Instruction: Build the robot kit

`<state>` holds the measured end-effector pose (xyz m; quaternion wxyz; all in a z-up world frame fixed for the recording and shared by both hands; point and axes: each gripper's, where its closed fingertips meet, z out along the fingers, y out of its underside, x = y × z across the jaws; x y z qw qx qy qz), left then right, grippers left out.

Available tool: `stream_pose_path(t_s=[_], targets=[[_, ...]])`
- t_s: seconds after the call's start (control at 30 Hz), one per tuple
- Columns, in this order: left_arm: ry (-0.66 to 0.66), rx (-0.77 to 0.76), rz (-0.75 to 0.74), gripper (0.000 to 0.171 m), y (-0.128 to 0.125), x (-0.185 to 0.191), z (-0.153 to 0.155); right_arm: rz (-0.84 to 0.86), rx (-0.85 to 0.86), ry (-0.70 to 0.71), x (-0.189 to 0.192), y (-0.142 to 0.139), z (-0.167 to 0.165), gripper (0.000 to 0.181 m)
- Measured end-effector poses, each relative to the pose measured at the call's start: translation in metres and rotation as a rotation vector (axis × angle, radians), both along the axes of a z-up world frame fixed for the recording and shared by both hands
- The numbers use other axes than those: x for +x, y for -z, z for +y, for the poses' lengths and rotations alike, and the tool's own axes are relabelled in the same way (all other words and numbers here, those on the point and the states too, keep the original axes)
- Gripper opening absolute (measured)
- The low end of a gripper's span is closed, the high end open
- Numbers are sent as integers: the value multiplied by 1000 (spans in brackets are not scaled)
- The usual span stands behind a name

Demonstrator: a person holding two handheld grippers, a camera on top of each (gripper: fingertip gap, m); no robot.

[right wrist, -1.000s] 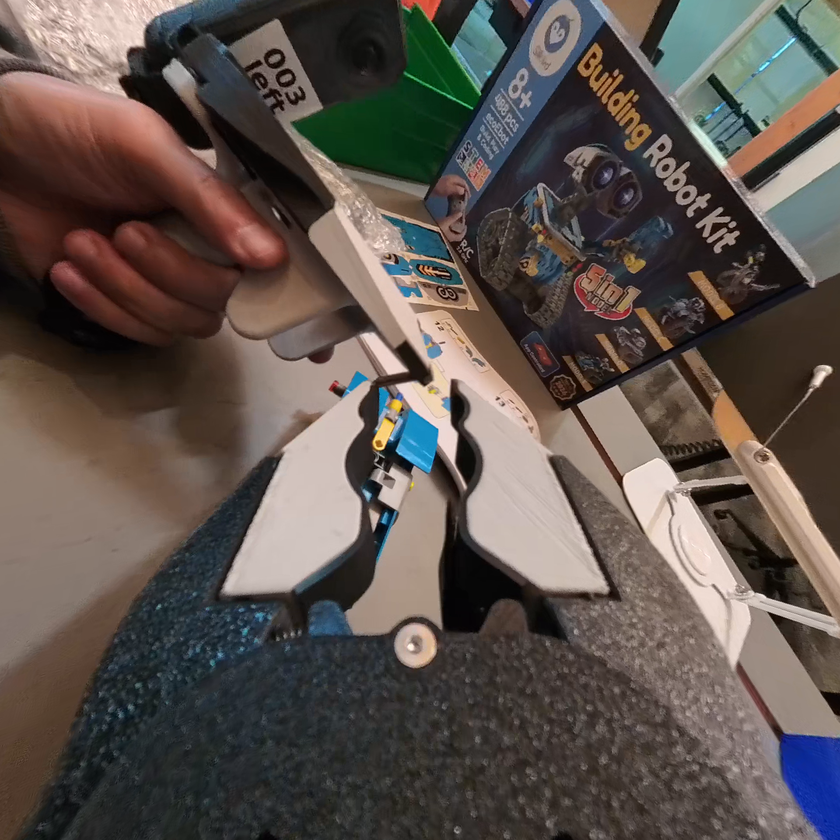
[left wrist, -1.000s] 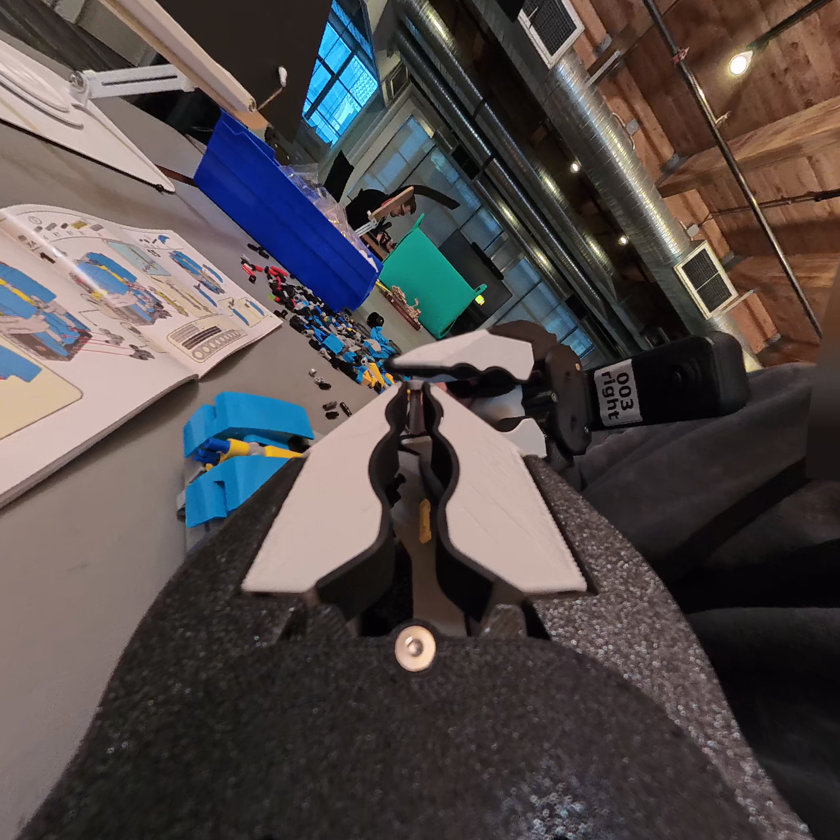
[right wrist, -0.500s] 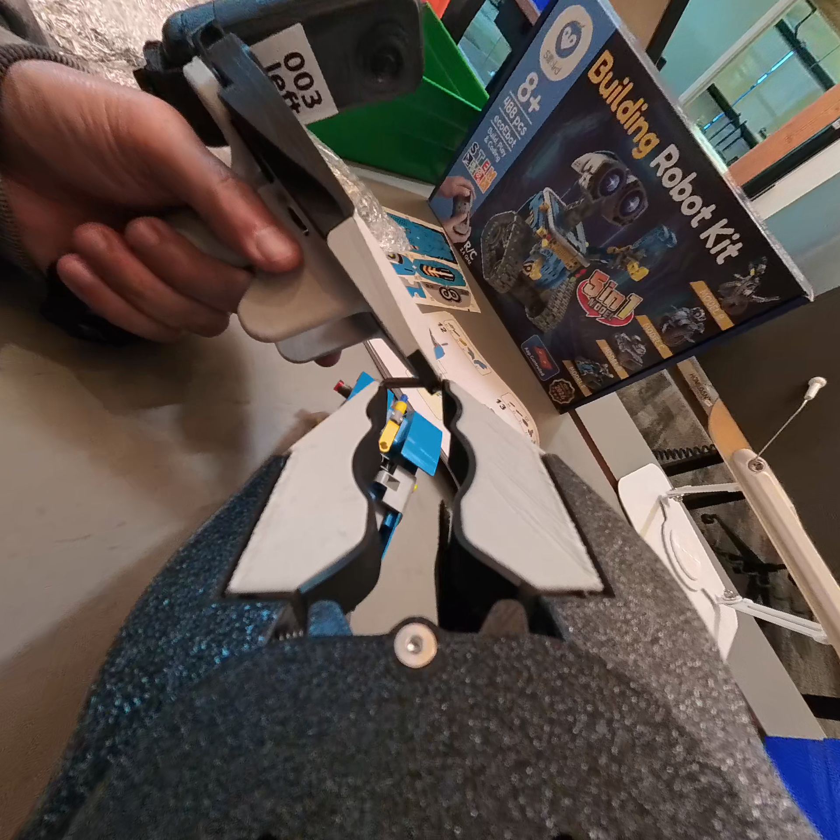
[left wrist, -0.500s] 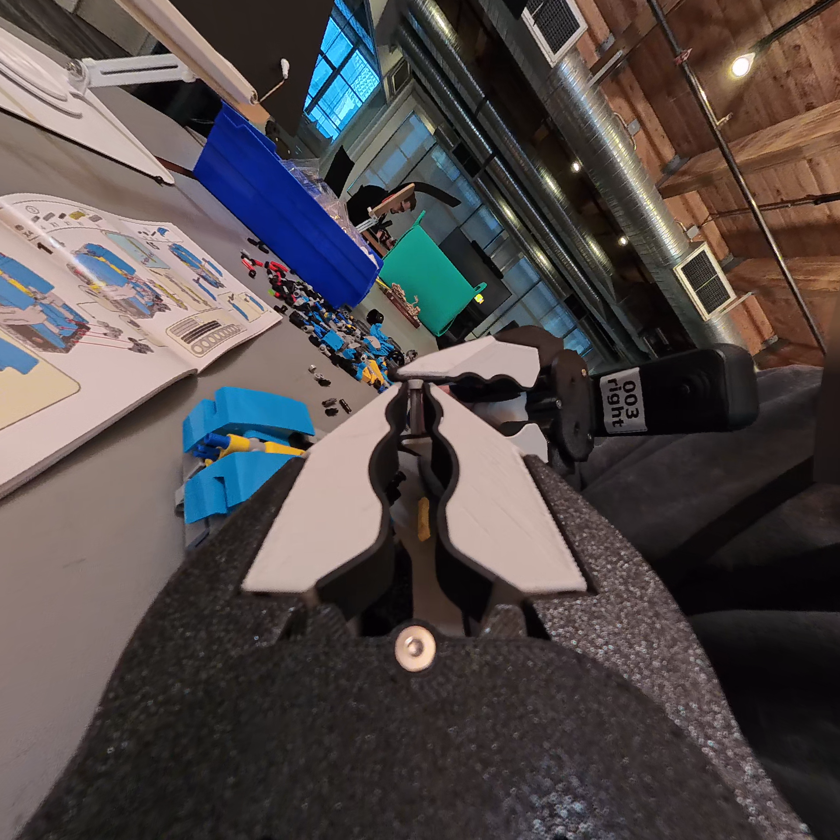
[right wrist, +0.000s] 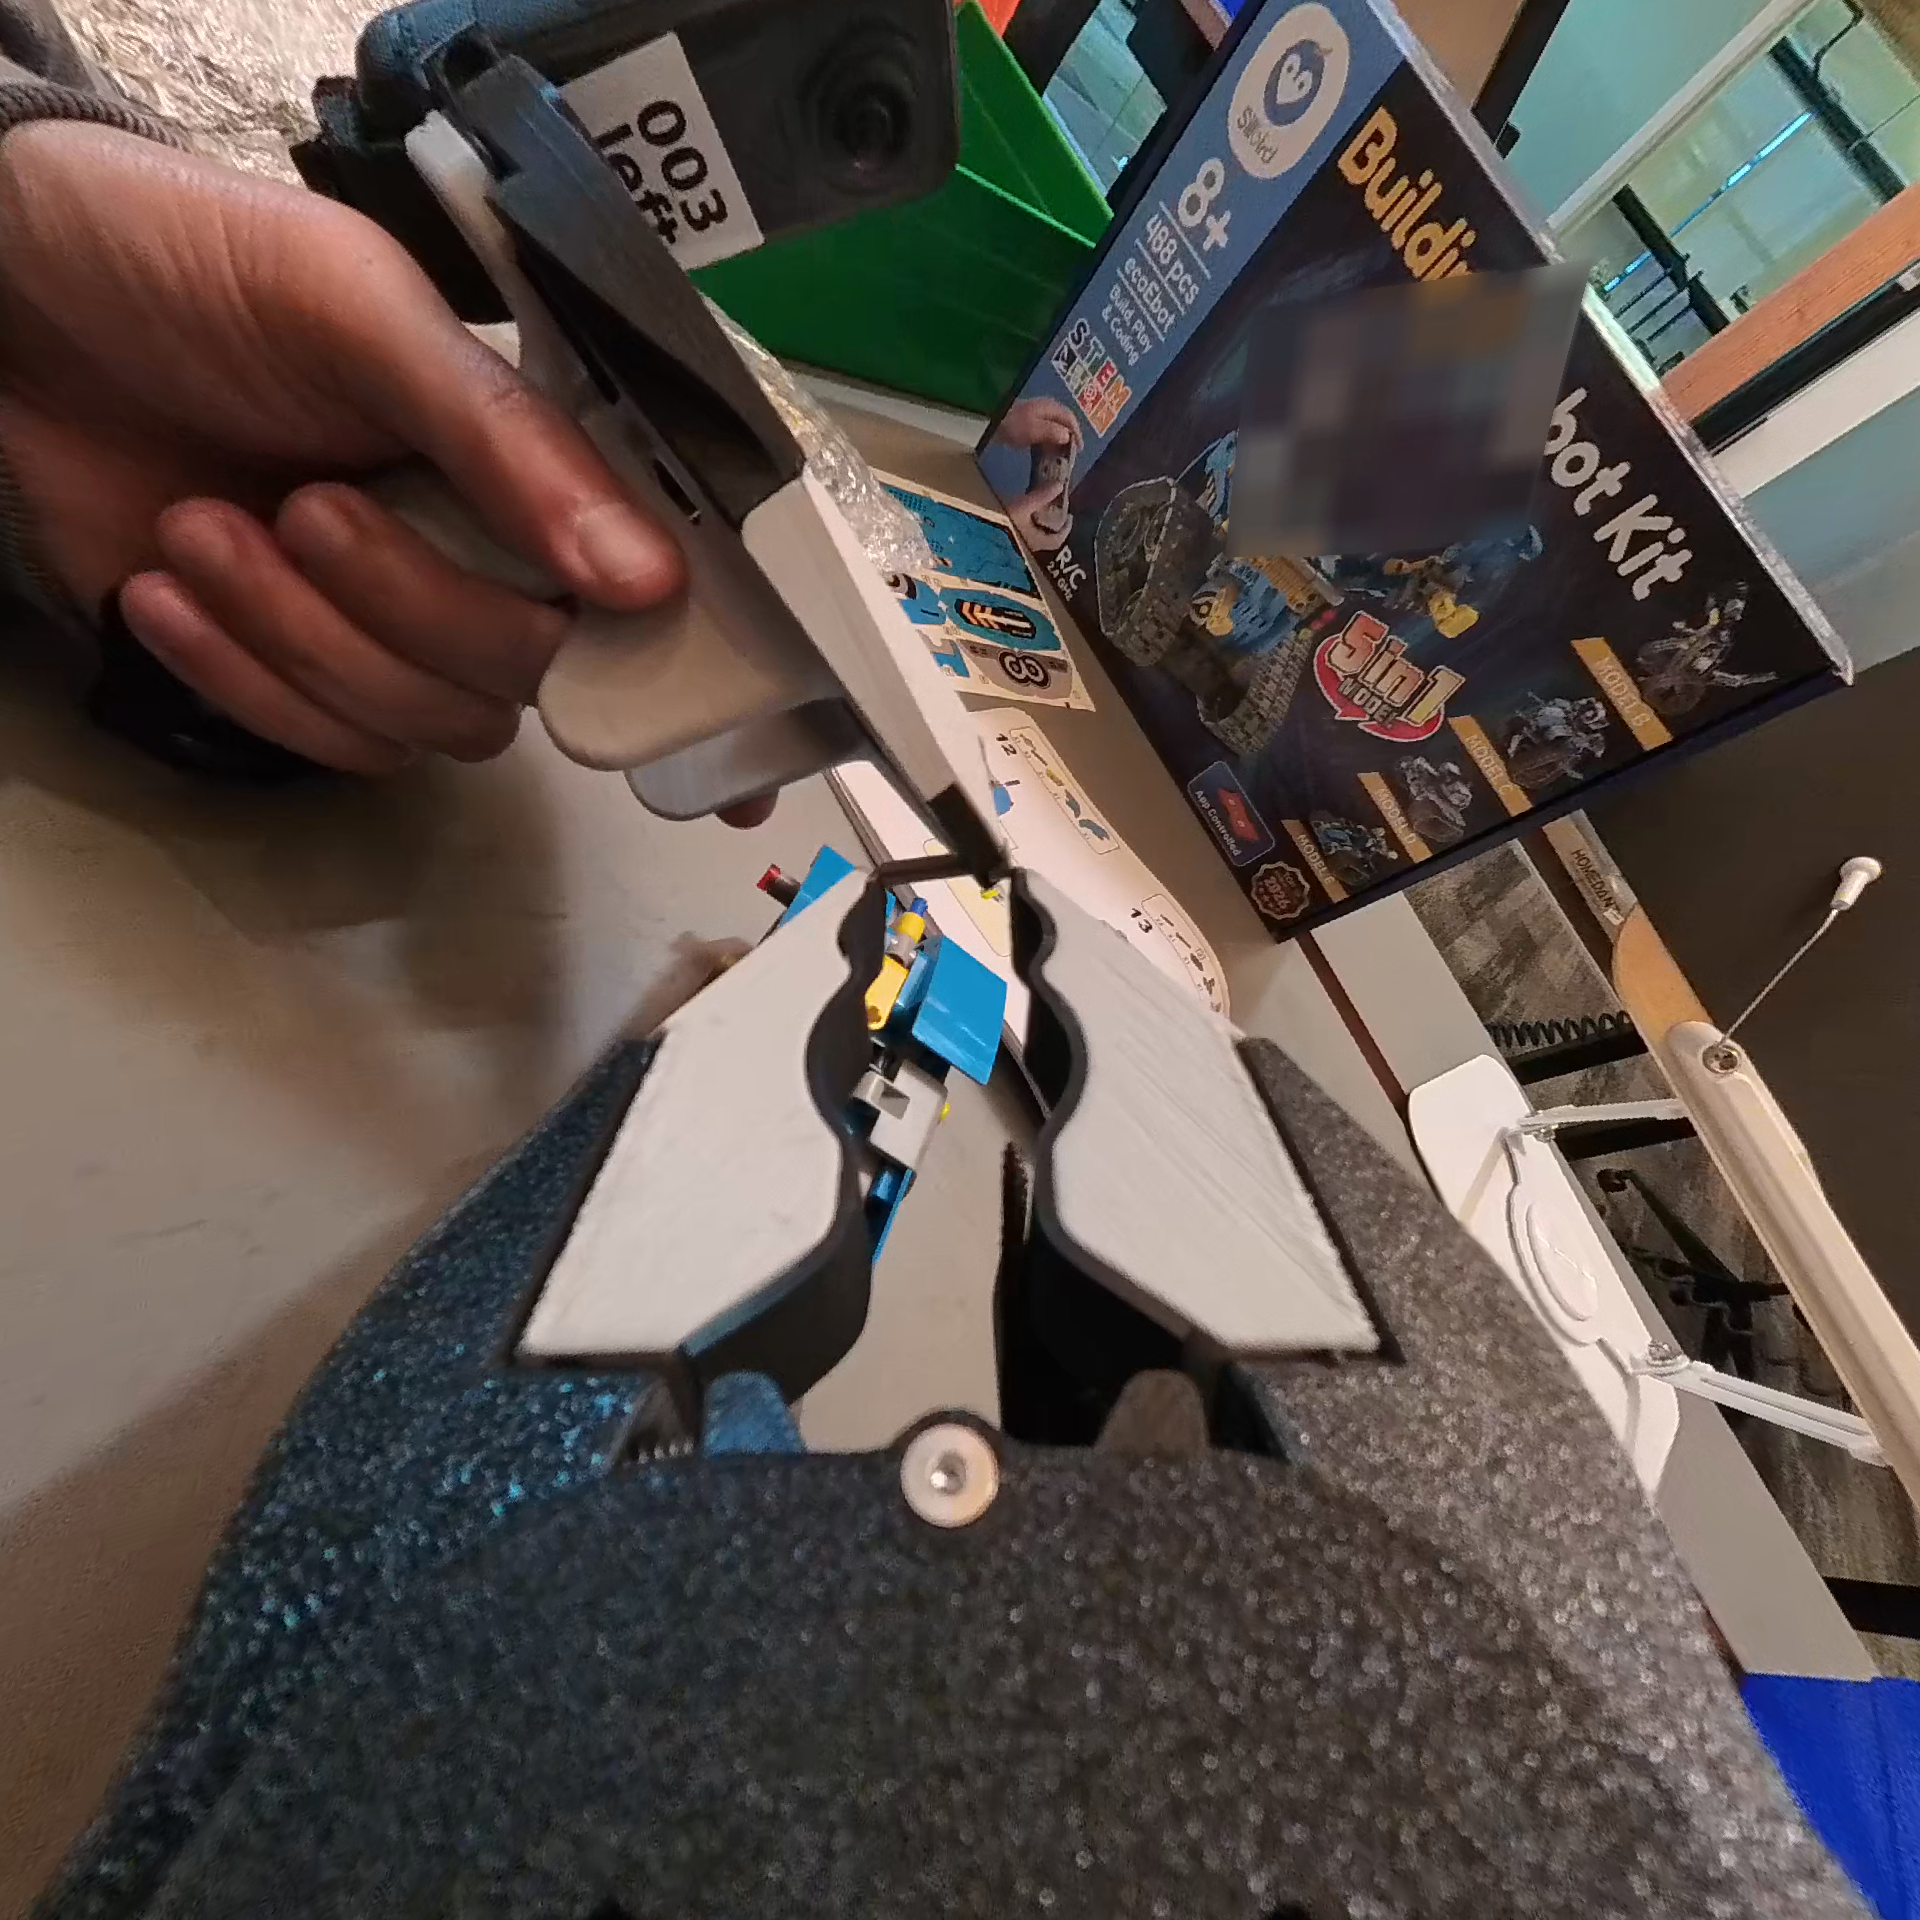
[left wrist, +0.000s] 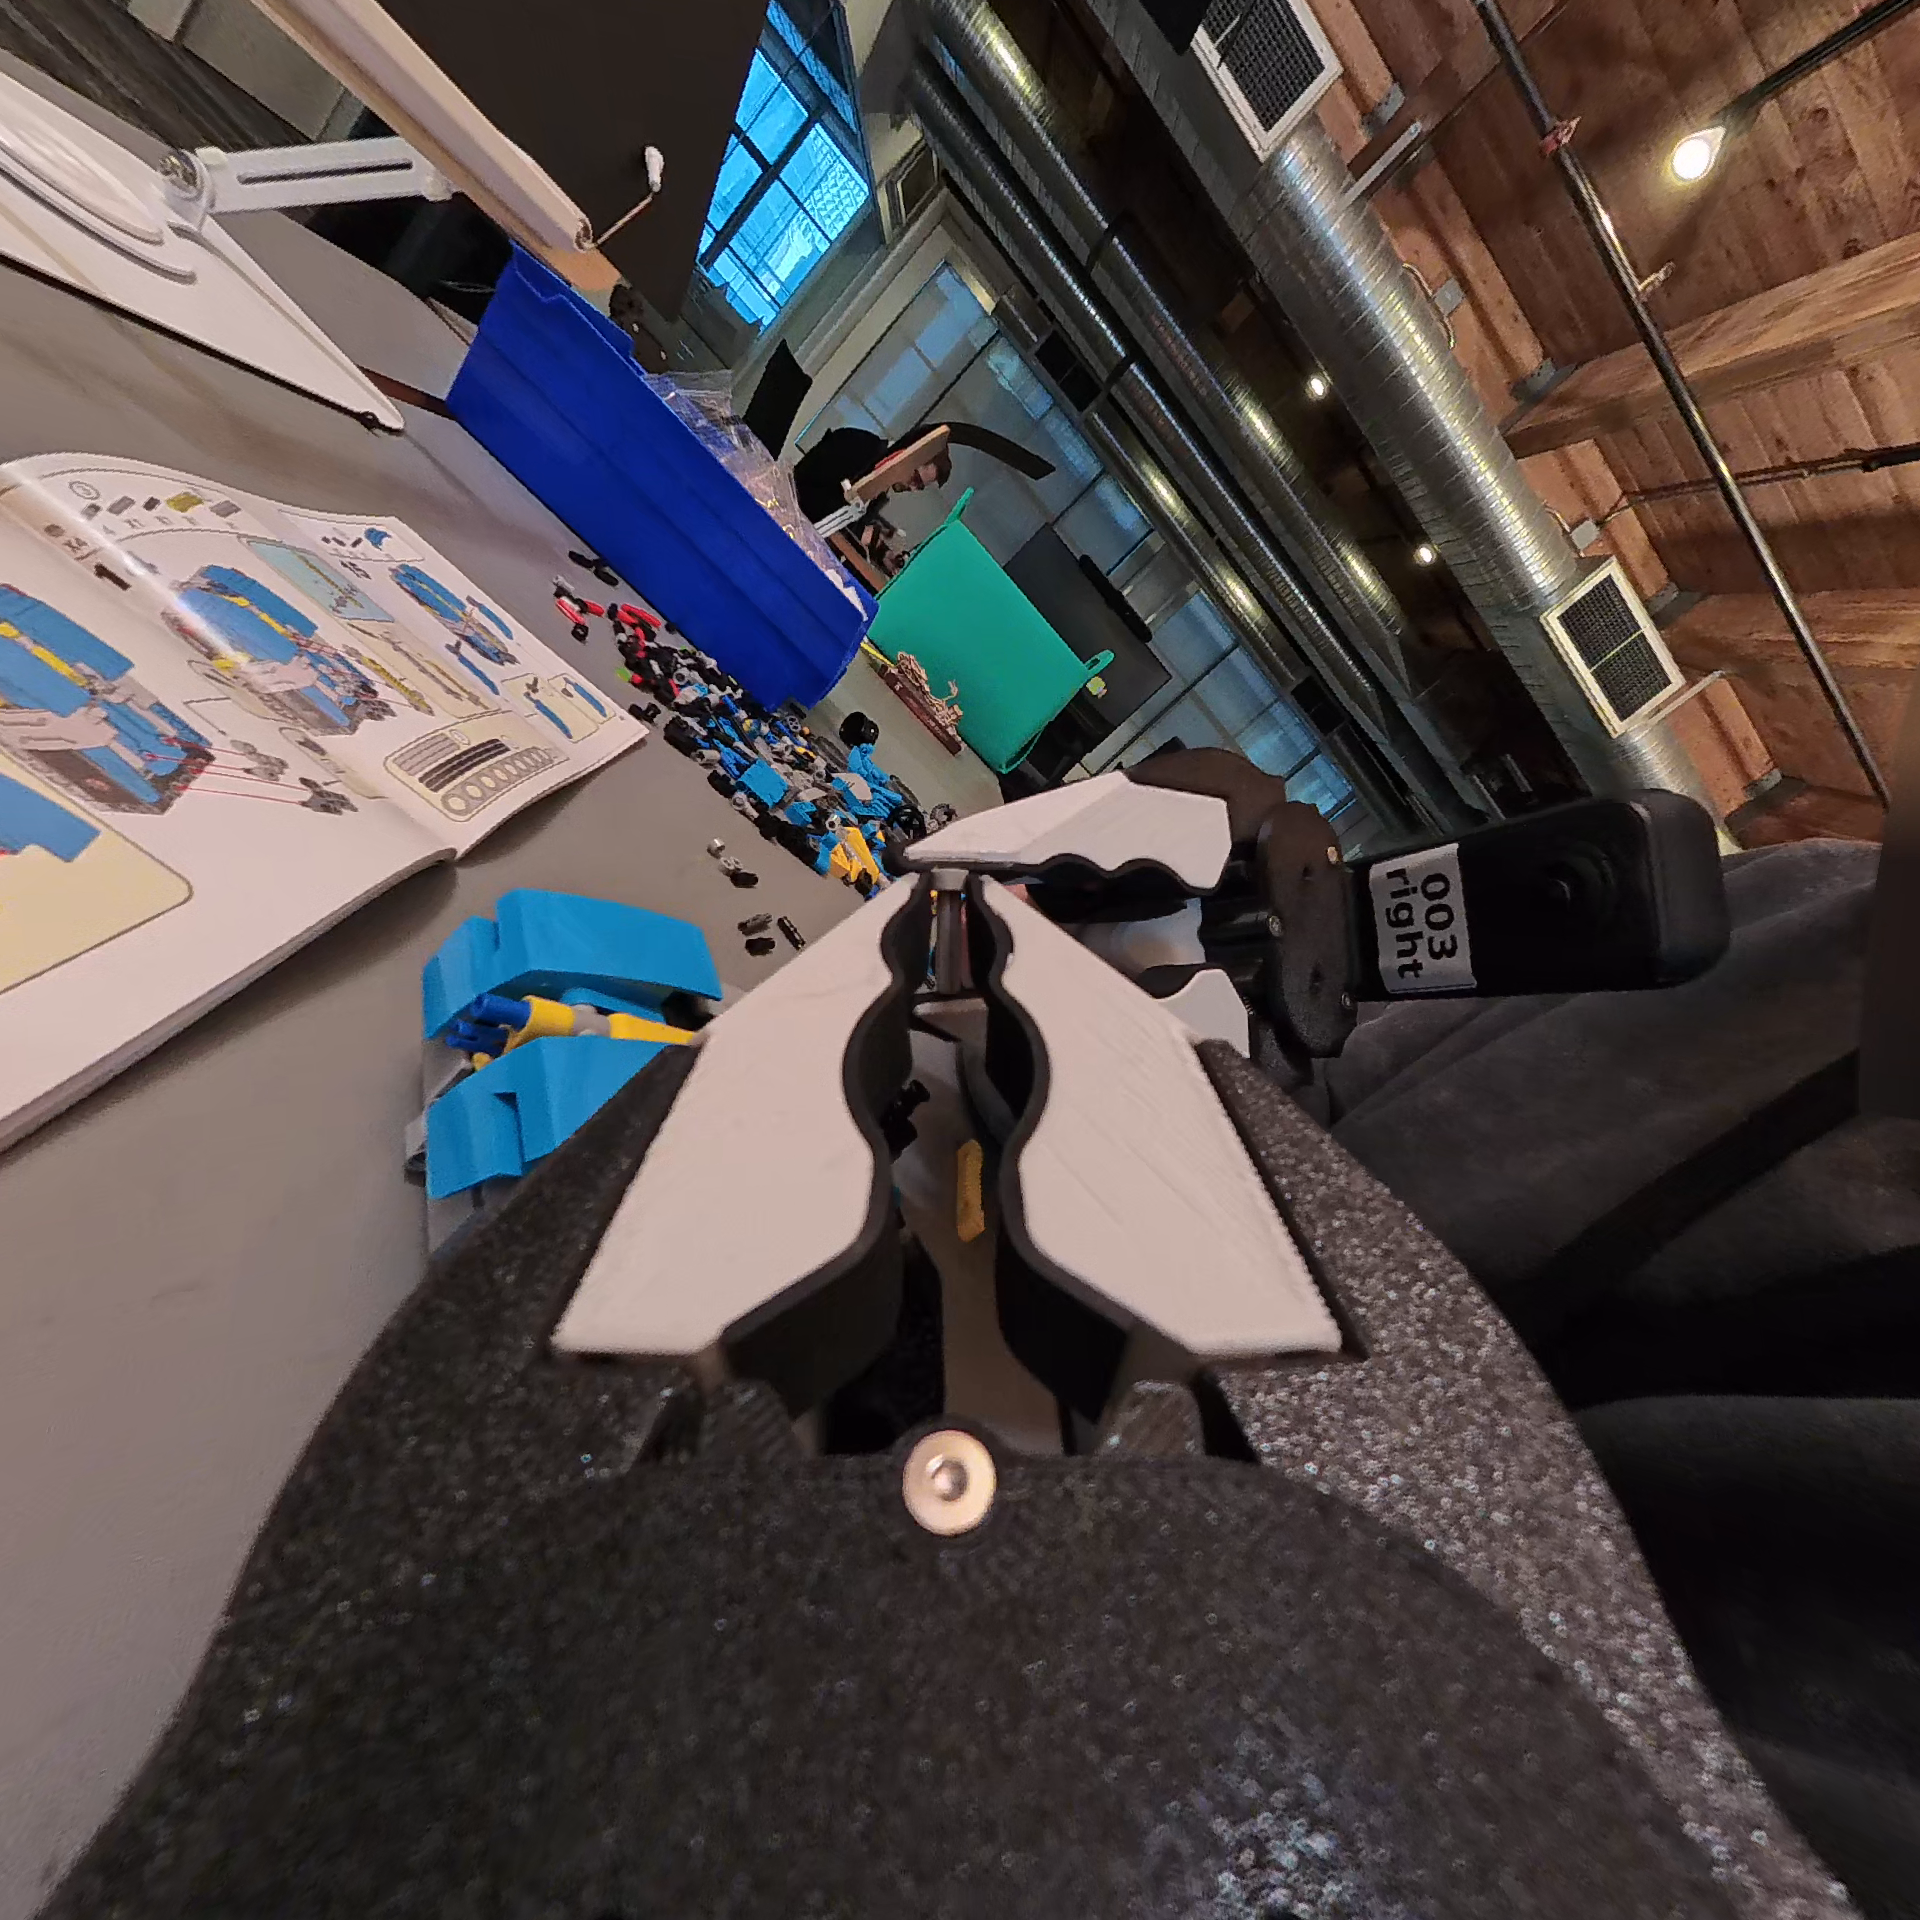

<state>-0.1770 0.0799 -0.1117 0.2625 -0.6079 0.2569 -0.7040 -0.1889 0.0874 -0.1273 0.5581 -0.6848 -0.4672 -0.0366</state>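
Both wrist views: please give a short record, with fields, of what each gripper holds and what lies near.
left gripper: shut on a thin dark rod
right gripper: tips at the same rod; grip unclear
beside them: blue model on the table
farther: open booklet, loose parts, blue bin, toy box

Even indoor light, strong wide-angle edge distortion, perhaps slight blur up close.
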Motion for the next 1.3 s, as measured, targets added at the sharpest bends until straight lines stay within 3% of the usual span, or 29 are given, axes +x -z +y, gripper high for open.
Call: stream_pose_path(t_s=[0.57,1.3], targets=[[7,2,-25,5,-5,-2,-1,13,3,-5,-1,-4,-2,22],[29,30,-28,5,-4,-2,-7,-91,80,-13,-2,-4,-7,18]])
